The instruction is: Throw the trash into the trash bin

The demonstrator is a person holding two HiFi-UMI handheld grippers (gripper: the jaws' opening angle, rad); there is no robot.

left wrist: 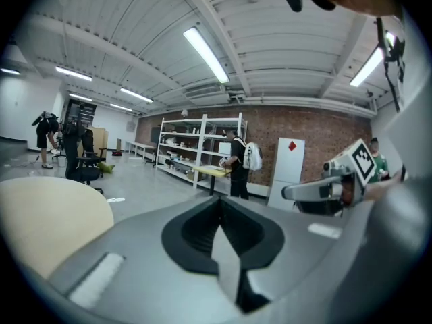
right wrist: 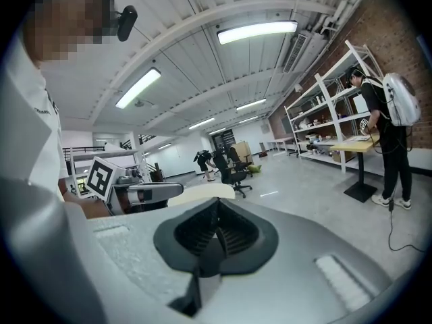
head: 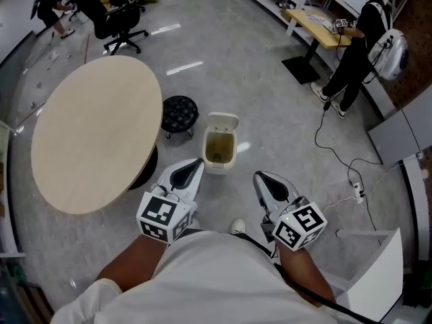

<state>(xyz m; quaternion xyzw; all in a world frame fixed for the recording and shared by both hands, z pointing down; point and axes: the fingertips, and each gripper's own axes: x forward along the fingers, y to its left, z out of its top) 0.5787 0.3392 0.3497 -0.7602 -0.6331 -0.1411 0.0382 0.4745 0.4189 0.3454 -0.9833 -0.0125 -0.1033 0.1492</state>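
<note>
Trash bin (head: pixel 218 168) stands on the floor (head: pixel 270 106) with its lid (head: pixel 222 121) flipped up, just beside the round table (head: pixel 94 130) and a black stool (head: pixel 179 113). We hold our left gripper (head: pixel 191 169) and right gripper (head: pixel 264 181) near it, both with jaws pressed together and nothing between them.

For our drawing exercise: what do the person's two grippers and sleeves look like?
The left gripper and right gripper have smooth light-grey shells tapering to a point, with black pads inside. Each carries a white cube printed with black square markers. The person wears a white short-sleeved shirt; a thin black cable runs along the right arm.
</note>
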